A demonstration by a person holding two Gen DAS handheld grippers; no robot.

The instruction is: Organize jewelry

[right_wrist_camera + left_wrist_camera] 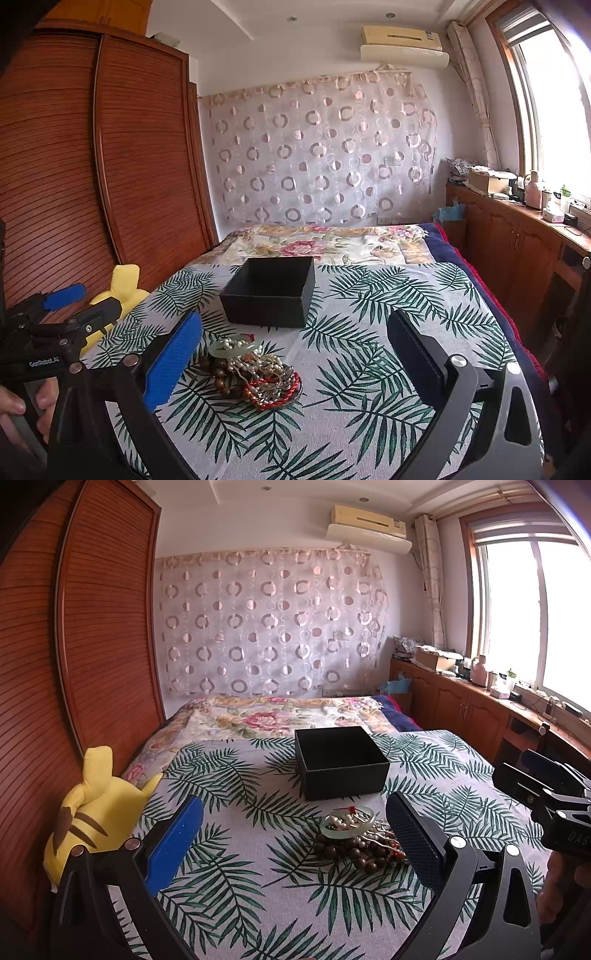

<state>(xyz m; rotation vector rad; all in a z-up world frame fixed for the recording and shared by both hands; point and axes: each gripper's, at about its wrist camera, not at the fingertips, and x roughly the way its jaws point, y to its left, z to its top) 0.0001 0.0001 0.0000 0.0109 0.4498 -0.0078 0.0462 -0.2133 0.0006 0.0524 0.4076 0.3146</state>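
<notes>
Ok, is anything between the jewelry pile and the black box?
Nothing visible. Only bare leaf-print cloth lies between the jewelry pile and the open black box; both grippers hang open, short of the pile.

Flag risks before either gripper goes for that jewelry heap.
1. The jewelry pile looks tangled: jade bangle, pearls, wooden beads and red cord overlap, so lifting one may drag others.
2. The black box sits on soft cloth; a nudge could shift it.
3. Both left gripper and right gripper are open nearby; they may collide.
</notes>
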